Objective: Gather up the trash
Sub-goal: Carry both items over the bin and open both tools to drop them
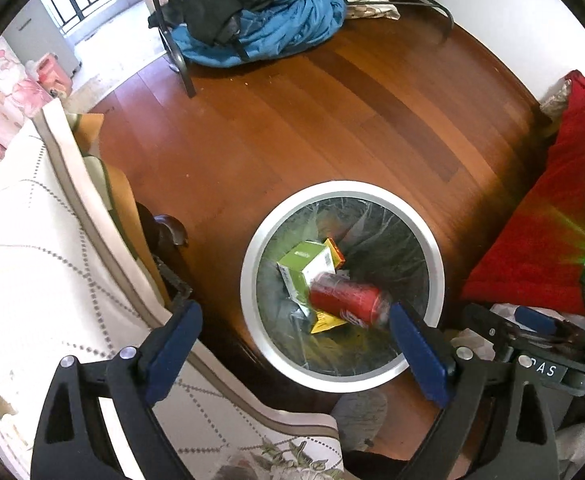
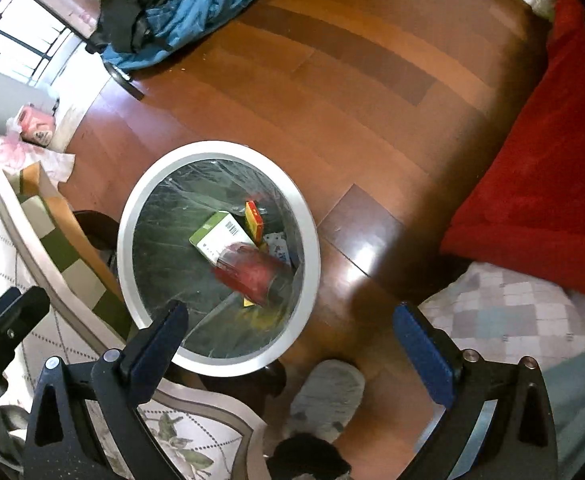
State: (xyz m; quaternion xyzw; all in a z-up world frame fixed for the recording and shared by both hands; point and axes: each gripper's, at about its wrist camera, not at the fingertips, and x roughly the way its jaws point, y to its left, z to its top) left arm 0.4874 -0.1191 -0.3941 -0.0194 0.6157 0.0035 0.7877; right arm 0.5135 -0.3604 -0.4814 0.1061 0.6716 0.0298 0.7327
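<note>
Wood floor (image 1: 332, 112); both tongs (image 1: 296, 344) (image 2: 292, 344) spread, empty, over bin (image 1: 248, 264); blurred red can (image 1: 346, 300) inside.

This is a room in a home, likely a bedroom. It has a wood floor (image 1: 332, 120), a pile of clothes (image 1: 260, 20), a red blanket (image 2: 532, 184), a slipper (image 2: 326, 396) and a bin (image 1: 342, 190).
</note>
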